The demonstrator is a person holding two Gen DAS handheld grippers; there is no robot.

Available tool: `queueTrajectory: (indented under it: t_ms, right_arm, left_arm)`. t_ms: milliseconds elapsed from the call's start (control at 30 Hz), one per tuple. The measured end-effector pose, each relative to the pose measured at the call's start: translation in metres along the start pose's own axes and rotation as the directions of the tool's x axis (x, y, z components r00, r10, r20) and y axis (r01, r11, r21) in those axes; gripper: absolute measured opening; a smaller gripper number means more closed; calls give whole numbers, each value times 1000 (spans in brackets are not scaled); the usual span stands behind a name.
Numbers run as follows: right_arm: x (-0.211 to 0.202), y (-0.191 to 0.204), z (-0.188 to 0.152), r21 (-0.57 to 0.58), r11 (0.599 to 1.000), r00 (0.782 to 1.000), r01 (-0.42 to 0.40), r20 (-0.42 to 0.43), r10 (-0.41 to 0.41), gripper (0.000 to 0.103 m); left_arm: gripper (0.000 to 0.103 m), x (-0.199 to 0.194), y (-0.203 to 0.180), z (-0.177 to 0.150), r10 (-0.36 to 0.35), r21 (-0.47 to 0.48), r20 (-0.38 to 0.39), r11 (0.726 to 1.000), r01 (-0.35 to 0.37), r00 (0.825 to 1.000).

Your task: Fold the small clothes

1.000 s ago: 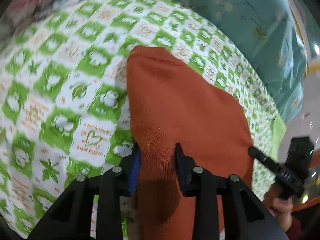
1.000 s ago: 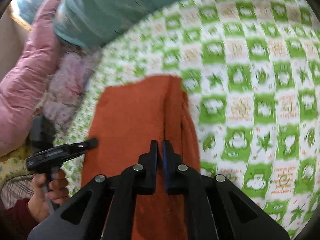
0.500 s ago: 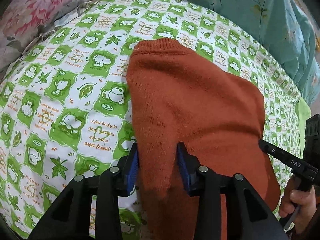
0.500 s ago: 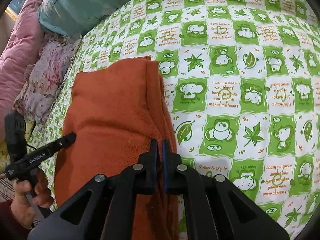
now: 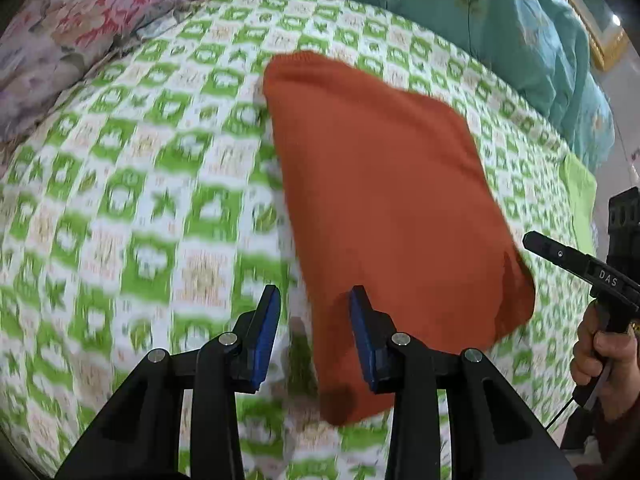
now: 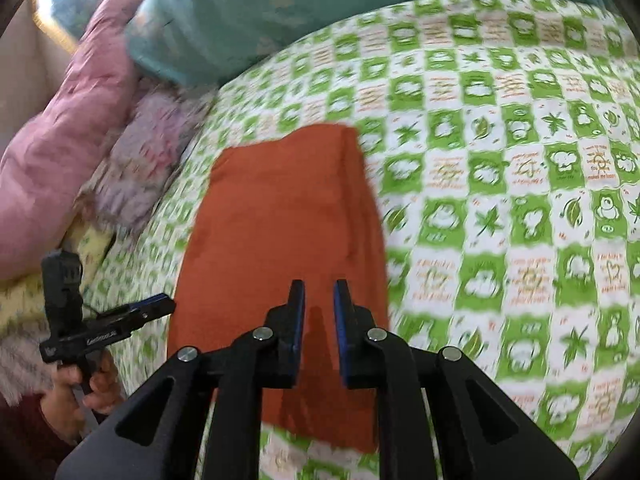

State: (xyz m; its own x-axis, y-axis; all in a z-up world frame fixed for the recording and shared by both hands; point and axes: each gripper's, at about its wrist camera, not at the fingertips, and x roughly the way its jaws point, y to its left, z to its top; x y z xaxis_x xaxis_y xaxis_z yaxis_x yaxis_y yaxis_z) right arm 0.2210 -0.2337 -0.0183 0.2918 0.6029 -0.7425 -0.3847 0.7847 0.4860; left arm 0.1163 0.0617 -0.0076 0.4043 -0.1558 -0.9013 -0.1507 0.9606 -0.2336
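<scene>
A folded orange knit garment (image 5: 384,208) lies flat on the green-and-white patterned bedsheet (image 5: 132,184); it also shows in the right wrist view (image 6: 288,232). My left gripper (image 5: 314,312) is open and empty, hovering over the garment's near left edge. My right gripper (image 6: 319,304) is open with a narrow gap, empty, above the garment's near end. The right gripper also shows in the left wrist view (image 5: 568,258), and the left gripper in the right wrist view (image 6: 132,314).
A teal quilt (image 5: 500,20) is bunched along the far side of the bed. A floral pillow (image 5: 68,32) lies at far left. A pink padded quilt (image 6: 60,140) lies left in the right wrist view. The sheet (image 6: 520,200) stretches right.
Both grippers have opened and let go of the orange garment, which now lies folded on the sheet. Both have pulled back slightly; the views are motion-blurred.
</scene>
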Motion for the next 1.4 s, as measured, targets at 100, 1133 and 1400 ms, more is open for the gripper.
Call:
queueTrajectory:
  t_ms: [100, 1133, 1400]
  right_arm:
    - [18, -3, -19, -11, 999, 996, 52, -77, -52, 15]
    - [-40, 52, -90, -25, 989, 986, 146, 82, -144, 41]
    - [-44, 72, -125, -60, 977, 976, 206, 84, -201, 60]
  left_arm:
    - [40, 3, 4, -12, 21, -3, -3, 1000, -21, 1000]
    - [69, -55, -15, -69, 90, 199, 100, 974, -108, 991]
    - [80, -67, -12, -103, 128, 255, 170, 952, -169, 977]
